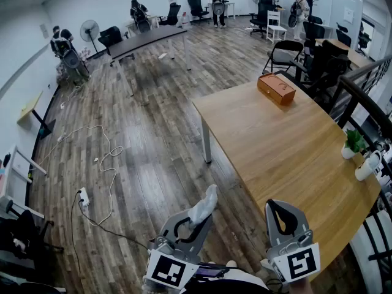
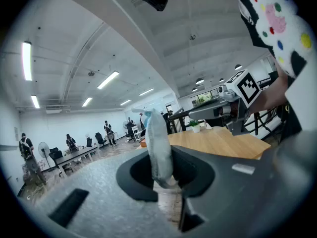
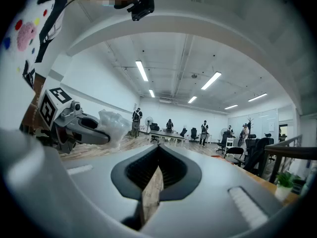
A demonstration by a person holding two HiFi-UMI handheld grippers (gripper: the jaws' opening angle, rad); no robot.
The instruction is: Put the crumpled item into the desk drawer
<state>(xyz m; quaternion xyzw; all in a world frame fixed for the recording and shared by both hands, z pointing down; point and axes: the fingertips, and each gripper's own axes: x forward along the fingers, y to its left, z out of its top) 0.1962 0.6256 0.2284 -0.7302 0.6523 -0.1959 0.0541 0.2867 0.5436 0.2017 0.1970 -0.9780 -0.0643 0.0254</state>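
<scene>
Left gripper (image 2: 167,180) on pale crumpled wrapper (image 2: 157,143)

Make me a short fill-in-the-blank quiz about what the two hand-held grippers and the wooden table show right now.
1. The left gripper pinches a crumpled whitish plastic item, while the right gripper, its jaws together, holds ____.
2. The small brown wooden box stands on the light wooden table at its ____ end, away from the person.
3. In the head view, the small green plant in a white pot stands near the table's ____ edge.

Missing words: nothing; far; right.
</scene>
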